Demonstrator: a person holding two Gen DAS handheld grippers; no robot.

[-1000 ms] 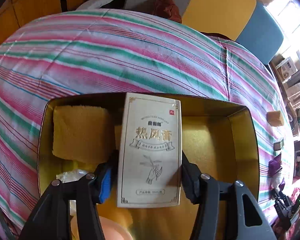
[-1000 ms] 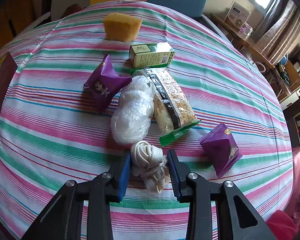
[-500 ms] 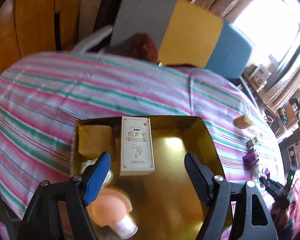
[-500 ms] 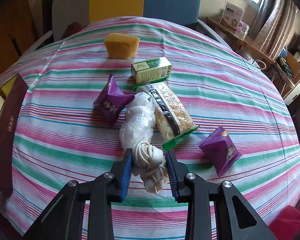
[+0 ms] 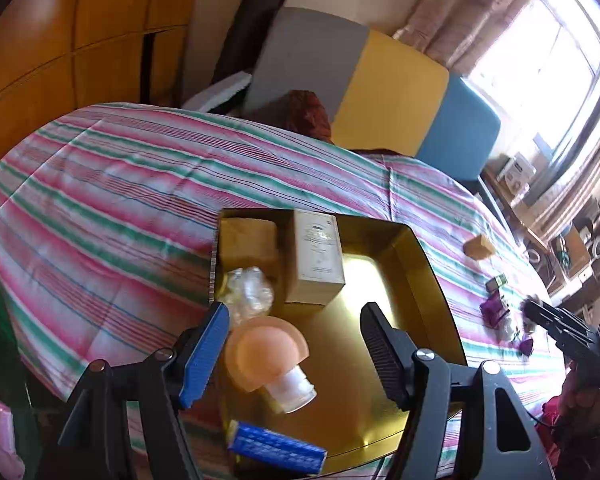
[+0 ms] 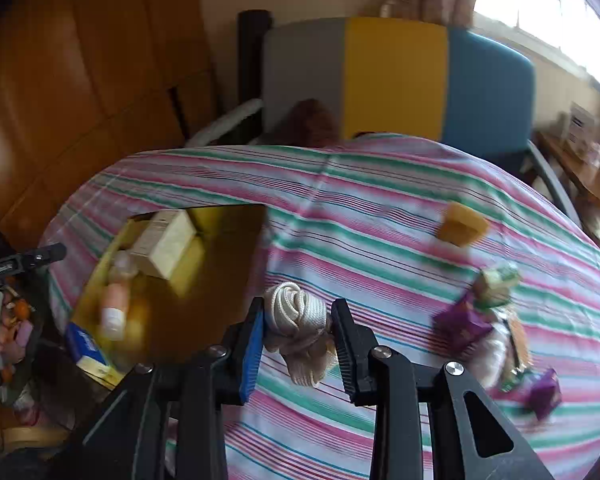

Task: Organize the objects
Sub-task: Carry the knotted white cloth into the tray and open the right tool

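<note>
Striped cloth in pink, green and white covers the table; on it sits a gold tray; inside the tray a cream carton lies flat, its long axis running toward the tray's far wall; nearer lie a peach-capped bottle and a blue box; the left claw hangs spread above the tray, holding nothing; the right claw pinches a cream rope bundle just right of the tray.
</note>
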